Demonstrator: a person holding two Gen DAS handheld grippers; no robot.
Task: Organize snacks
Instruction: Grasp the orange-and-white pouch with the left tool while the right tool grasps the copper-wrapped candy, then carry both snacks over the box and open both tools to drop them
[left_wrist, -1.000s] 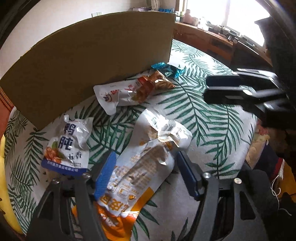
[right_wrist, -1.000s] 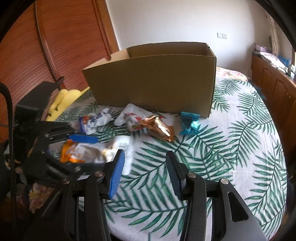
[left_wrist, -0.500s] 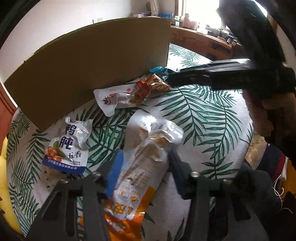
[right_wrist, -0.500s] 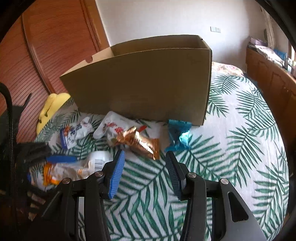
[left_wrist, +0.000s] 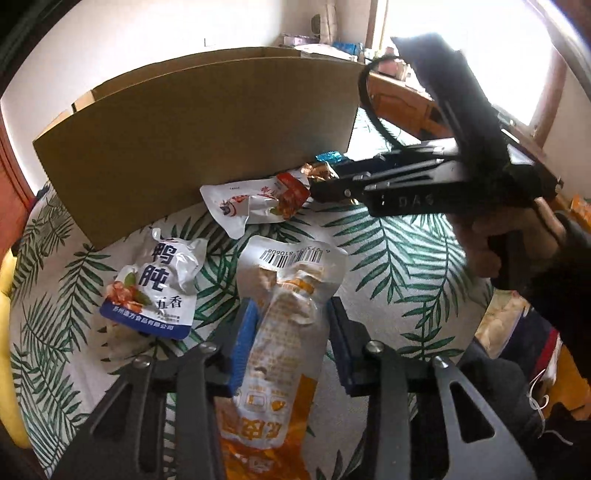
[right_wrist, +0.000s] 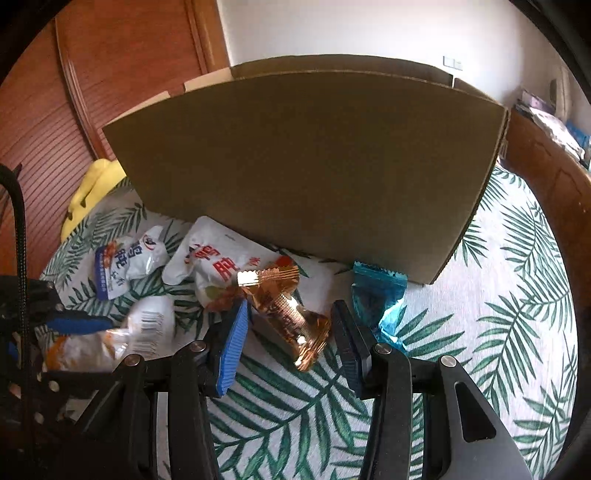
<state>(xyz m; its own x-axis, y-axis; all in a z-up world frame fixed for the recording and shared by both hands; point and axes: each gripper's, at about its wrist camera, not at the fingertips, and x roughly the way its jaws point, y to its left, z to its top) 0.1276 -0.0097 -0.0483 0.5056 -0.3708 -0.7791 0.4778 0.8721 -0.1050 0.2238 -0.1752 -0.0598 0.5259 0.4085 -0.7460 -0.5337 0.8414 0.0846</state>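
Left wrist view: the left gripper (left_wrist: 291, 332) straddles the orange pouch (left_wrist: 284, 332); its jaws have just been closing, and the pouch now sits bunched between the blue pads (left_wrist: 243, 343), which look to press on it from both sides, so I read this as a grip taken, lift not yet shown. The pouch's lower end runs out of the frame bottom. On the leaf-print cloth (left_wrist: 406, 258) lie the blue-edged packet (left_wrist: 155, 291) to the left and the white packet (left_wrist: 255, 206) against the box (left_wrist: 207, 140). The right gripper (left_wrist: 325, 184) crosses the view from the right, held in a hand (left_wrist: 517, 236); it covers most of the gold wrapper (left_wrist: 317, 171) and the teal wrapper (left_wrist: 328, 157), and its tips cannot be read here. Box interior is not visible, so whether any snack is already inside cannot be told. Right wrist view: the right gripper (right_wrist: 288, 332) has its jaws apart around the gold wrapper (right_wrist: 291, 314), with a gap showing on each side; no contact, nothing held. The teal wrapper (right_wrist: 376, 299) lies just beside the right finger, at the box (right_wrist: 306, 166) corner. White packet (right_wrist: 210, 258), blue-edged packet (right_wrist: 125, 258) and orange pouch (right_wrist: 110, 332) are all on the cloth (right_wrist: 480, 332). Judgement: early stage; all five visible snacks remain outside the box, one gripped, one about to be. The left gripper is dark and cropped at the left edge.
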